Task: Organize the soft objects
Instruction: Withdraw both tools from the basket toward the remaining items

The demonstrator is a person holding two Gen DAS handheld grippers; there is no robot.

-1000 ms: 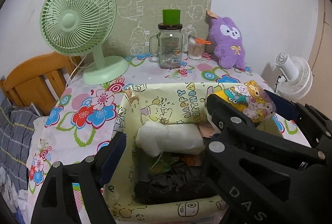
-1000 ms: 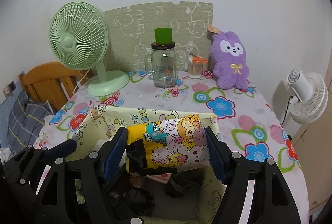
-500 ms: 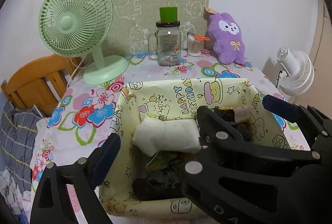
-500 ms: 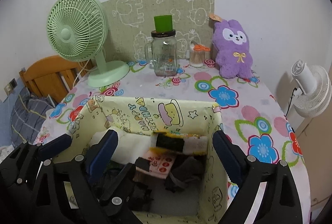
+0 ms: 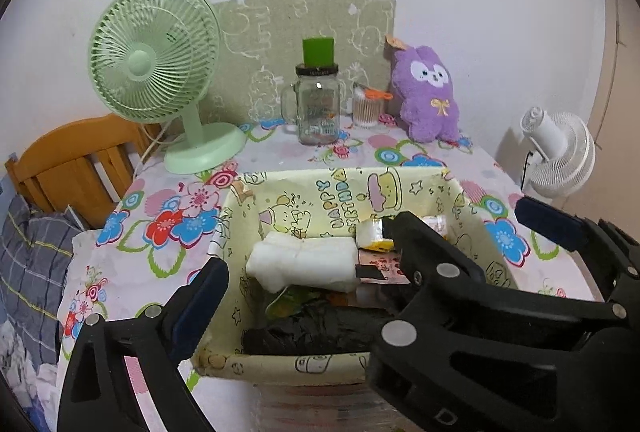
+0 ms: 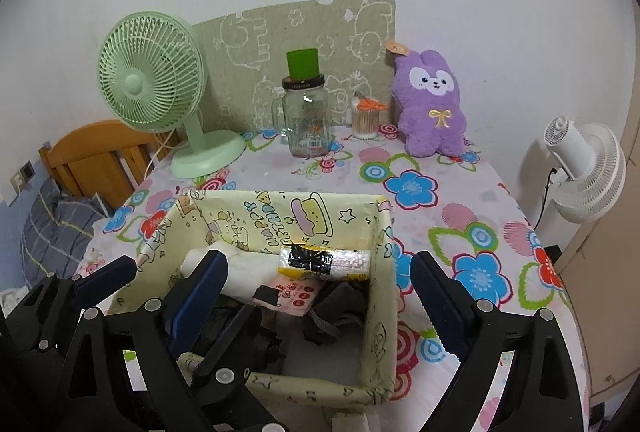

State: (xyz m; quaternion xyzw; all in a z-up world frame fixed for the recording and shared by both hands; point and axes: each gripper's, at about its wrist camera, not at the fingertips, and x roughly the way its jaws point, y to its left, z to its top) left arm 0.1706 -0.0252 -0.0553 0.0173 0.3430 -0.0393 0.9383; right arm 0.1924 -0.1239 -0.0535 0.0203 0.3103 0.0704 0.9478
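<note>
A pale yellow fabric box (image 5: pixel 320 192) (image 6: pixel 376 272) with a birthday print stands on the flowered table. Inside lie a white rolled cloth (image 5: pixel 304 264) (image 6: pixel 248 268), a cartoon-print roll (image 6: pixel 324 262) (image 5: pixel 372 234) leaning on the back wall, a pink packet (image 6: pixel 300 294) and a black plastic bag (image 5: pixel 320 328). My right gripper (image 6: pixel 318 258) hangs open over the box, its pads clear of the roll. My left gripper (image 5: pixel 370 238) is open too, straddling the box with the right gripper's finger between its own. A purple plush toy (image 5: pixel 428 100) (image 6: pixel 432 104) sits against the back wall.
At the back stand a green desk fan (image 5: pixel 160 72), a glass jar (image 5: pixel 318 112) with a green cup on top, and a cotton-swab holder (image 5: pixel 366 108). A white fan (image 6: pixel 584 168) stands off the table's right edge. A wooden chair back (image 5: pixel 76 160) is at the left.
The right gripper let go of the cartoon-print roll, which now lies in the box. Both grippers opened wider and drew back slightly from the box.
</note>
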